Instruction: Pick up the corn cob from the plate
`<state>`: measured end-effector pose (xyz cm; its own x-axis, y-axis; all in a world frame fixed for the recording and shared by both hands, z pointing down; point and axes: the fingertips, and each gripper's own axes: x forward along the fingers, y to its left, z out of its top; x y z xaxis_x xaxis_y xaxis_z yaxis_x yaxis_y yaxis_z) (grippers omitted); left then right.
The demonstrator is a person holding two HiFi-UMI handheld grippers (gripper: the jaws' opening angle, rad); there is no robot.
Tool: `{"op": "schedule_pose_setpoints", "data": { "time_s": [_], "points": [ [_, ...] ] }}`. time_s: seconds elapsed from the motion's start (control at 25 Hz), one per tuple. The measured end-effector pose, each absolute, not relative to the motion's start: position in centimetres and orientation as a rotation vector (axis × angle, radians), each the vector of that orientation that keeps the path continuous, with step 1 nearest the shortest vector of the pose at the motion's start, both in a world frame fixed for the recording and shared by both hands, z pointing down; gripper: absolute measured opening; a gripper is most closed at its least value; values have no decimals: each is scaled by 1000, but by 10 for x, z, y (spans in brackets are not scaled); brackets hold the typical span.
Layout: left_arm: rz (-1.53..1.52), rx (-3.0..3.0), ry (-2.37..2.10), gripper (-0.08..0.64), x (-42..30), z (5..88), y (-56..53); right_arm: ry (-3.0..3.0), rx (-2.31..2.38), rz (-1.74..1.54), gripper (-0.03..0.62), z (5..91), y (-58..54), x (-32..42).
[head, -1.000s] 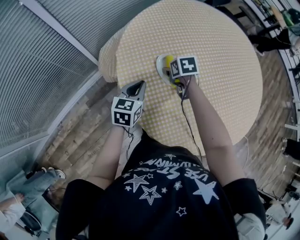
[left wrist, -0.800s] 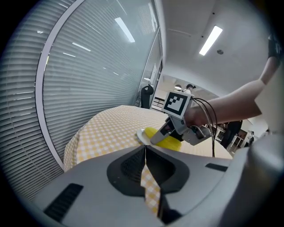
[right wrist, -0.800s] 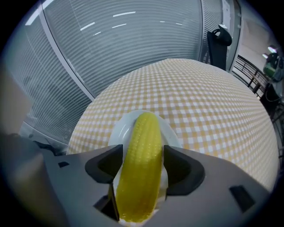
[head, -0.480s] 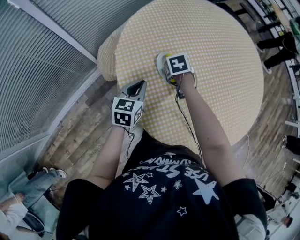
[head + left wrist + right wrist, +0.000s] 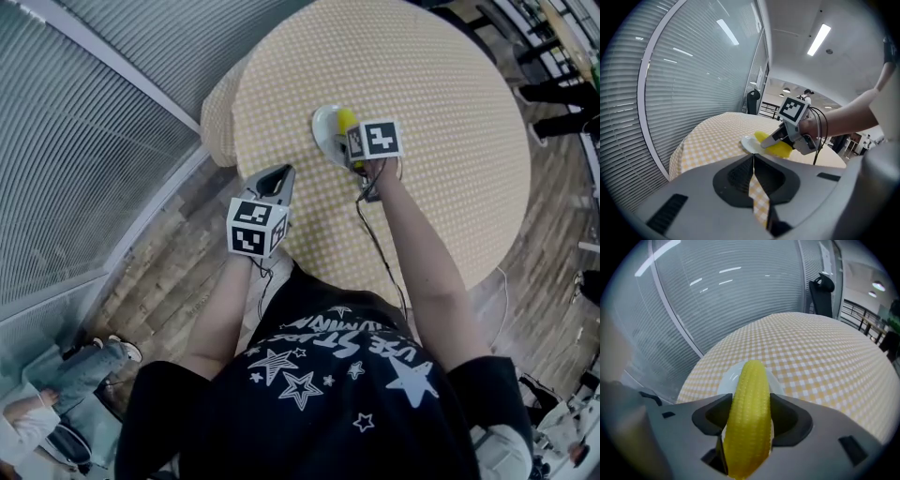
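Observation:
A yellow corn cob (image 5: 749,413) lies lengthwise between the jaws of my right gripper (image 5: 749,401), filling the gap and touching both sides while the jaws are closing on it. Beneath it a small white plate (image 5: 725,380) rests on the yellow checked round table (image 5: 441,112). From the head view the right gripper (image 5: 349,142) hangs over the plate (image 5: 323,127), with the cob's (image 5: 346,119) far end sticking out past the marker cube. My left gripper (image 5: 274,178) hovers shut and empty at the table's near edge. It looks toward the cob (image 5: 776,146), the plate (image 5: 747,144) and the right gripper (image 5: 774,138).
The table's cloth hangs over its rim at the left (image 5: 220,108). Slatted blinds (image 5: 84,141) run along the left wall and wooden floor (image 5: 159,272) lies below. A cable (image 5: 380,253) trails from the right gripper along the arm. Chairs and people stand at the far right.
The right gripper has shifted slightly over the plate, and the cob's far end now shows beyond its marker cube. The left gripper has stayed put.

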<state>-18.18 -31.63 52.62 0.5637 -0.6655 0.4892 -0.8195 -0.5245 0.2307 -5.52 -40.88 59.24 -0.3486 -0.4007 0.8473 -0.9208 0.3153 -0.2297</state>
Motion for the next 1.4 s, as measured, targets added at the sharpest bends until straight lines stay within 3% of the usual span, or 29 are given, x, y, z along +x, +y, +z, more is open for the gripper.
{"op": "schedule_pose_setpoints", "data": {
  "time_s": [0.36, 1.08, 1.4],
  "points": [
    [440, 2348, -1276, 11, -190, 512, -290, -2293, 1199, 1238, 261, 526, -381, -56],
    [302, 2263, -1375, 11, -119, 482, -204, -2744, 893, 1344, 261, 427, -258, -12],
    [313, 2277, -1429, 11, -17, 475, -106, -2804, 756, 1331, 261, 429, -141, 82]
  ]
}}
